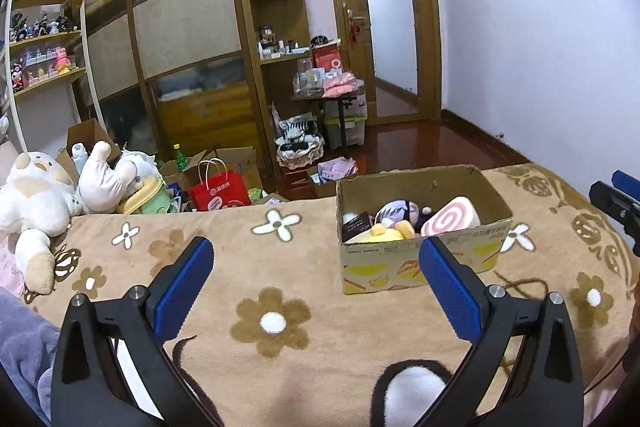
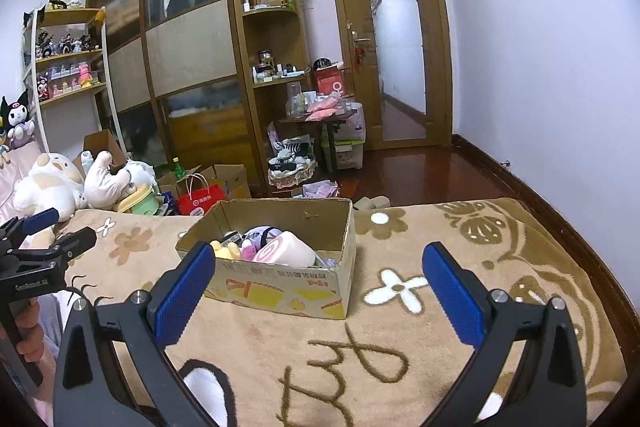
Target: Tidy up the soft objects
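Both wrist cameras are looking low across the tan flower-patterned blanket (image 1: pixel 304 291) toward the wooden wardrobe (image 2: pixel 188 39), sharing the open cardboard box (image 2: pixel 280 291), which is sitting nearer the right view.

- Your left gripper (image 1: pixel 316 289) has blue ribbed pads on black arms, and your right gripper (image 2: pixel 320 293) has the same.
- The blanket (image 1: pixel 248 267) under you is tan, with brown and white flowers and dark brown swirls.
- The box (image 1: pixel 424 263) is plain brown cardboard with yellow and orange print on its front.
- Inside it you see a pink-and-white spiral roll (image 1: pixel 450 217), a yellow plush (image 1: pixel 386 231) and a purple-haired doll (image 1: pixel 394 213).
- At your far left lies a white plush (image 1: pixel 30 203) with beige patches.
- The bag (image 1: pixel 218 191) beyond the blanket is red with a white logo.
- The wardrobe (image 1: pixel 188 39) and door (image 1: pixel 384 23) are brown wood; the wall (image 1: pixel 532 39) is pale lilac.
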